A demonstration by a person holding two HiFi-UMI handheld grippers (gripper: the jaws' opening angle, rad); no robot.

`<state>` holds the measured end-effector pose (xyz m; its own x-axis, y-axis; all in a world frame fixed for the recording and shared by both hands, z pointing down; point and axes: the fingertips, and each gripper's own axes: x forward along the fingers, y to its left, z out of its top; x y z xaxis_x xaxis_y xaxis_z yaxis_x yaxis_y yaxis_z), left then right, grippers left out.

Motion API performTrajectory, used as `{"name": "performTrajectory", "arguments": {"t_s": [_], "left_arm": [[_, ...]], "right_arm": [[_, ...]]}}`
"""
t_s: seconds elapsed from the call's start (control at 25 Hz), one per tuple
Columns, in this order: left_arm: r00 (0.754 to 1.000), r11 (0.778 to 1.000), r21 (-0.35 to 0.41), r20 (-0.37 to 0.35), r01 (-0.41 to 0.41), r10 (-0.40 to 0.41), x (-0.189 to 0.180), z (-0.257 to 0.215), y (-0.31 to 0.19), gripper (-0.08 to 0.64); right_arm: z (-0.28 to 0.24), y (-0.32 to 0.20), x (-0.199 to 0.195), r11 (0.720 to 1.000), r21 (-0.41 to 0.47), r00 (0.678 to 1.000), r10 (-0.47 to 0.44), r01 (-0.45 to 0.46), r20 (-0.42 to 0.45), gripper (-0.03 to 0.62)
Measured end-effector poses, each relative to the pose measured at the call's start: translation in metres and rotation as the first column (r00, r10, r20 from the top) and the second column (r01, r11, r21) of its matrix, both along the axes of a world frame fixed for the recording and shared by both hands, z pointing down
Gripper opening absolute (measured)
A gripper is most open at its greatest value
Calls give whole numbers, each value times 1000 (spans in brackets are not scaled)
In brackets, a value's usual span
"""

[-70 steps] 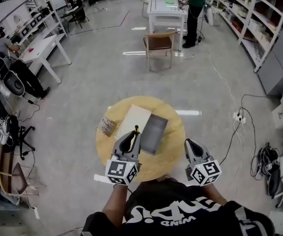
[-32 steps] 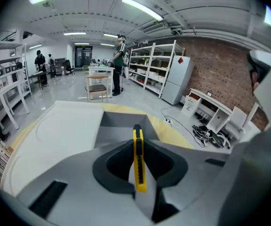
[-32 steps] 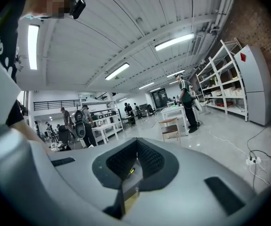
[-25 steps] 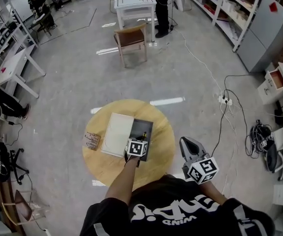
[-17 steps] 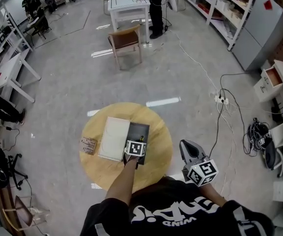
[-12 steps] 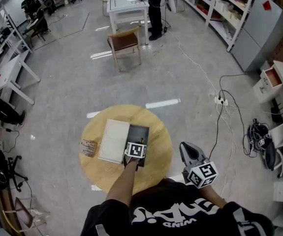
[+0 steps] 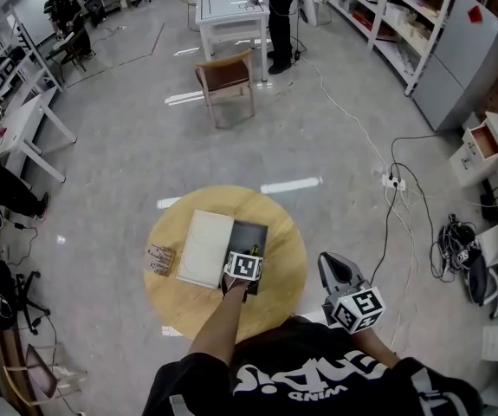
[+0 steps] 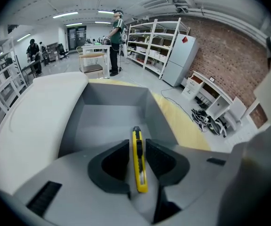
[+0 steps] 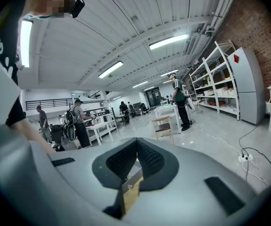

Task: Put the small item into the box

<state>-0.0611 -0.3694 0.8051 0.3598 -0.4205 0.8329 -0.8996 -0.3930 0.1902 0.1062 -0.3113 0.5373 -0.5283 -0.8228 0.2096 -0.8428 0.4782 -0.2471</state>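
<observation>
On a round wooden table point(image 7: 276, 291) stands an open dark grey box point(image 7: 255, 233), and its white lid point(image 7: 205, 248) lies against its left side. My left gripper point(image 7: 247, 277) reaches over the box's near end, shut on a yellow utility knife point(image 8: 139, 174). In the left gripper view the left gripper point(image 8: 136, 141) points the knife's tip over the bare grey box point(image 8: 111, 119) floor. My right gripper point(image 7: 329, 262) hangs off the table's right edge. In its own view the right gripper point(image 9: 136, 157) is shut with nothing in it.
A small cardboard packet point(image 7: 158, 259) lies at the table's left edge. Beyond the table stand a wooden chair point(image 7: 227, 74) and a white table point(image 7: 231, 11) with a person point(image 7: 281, 7) beside it. Cables and a power strip point(image 7: 393, 181) lie on the floor to the right.
My left gripper has gone forward from the table's near edge to over the grey box, with the knife still in it. Over the last second it has barely moved. The right gripper stays put.
</observation>
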Motion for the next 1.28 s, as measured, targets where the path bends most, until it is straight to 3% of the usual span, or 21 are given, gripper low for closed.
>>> {"name": "performTrajectory", "arguments": {"t_s": [0.2, 0.32, 0.48, 0.64, 0.8, 1.0, 1.28], "left_arm": [[999, 999, 33, -33, 29, -28, 3, -9, -1, 110], [997, 993, 91, -35, 78, -75, -4, -25, -5, 93], [993, 976, 187, -65, 111, -100, -18, -68, -6, 18], [986, 948, 292, -135, 129, -93, -27, -128, -1, 9], [976, 903, 401, -203, 155, -77, -36, -188, 19, 9], [971, 834, 528, -238, 163, -39, -39, -248, 56, 9], [952, 716, 645, -293, 268, -93, -64, -287, 105, 9]], "right_arm": [[0, 0, 2, 1000, 3, 1000, -2, 2, 0, 3], [-2, 0, 2, 1000, 6, 1000, -7, 7, 0, 3], [-5, 2, -6, 1000, 15, 1000, -18, 18, 1, 3], [-7, 4, -9, 999, 24, 1000, -27, 27, -1, 3], [-8, 6, -11, 999, 29, 999, -37, 37, -3, 3], [-11, 8, -11, 998, 40, 998, -57, 57, -3, 3], [-17, 15, -21, 994, 55, 995, -95, 95, -4, 3]]}}
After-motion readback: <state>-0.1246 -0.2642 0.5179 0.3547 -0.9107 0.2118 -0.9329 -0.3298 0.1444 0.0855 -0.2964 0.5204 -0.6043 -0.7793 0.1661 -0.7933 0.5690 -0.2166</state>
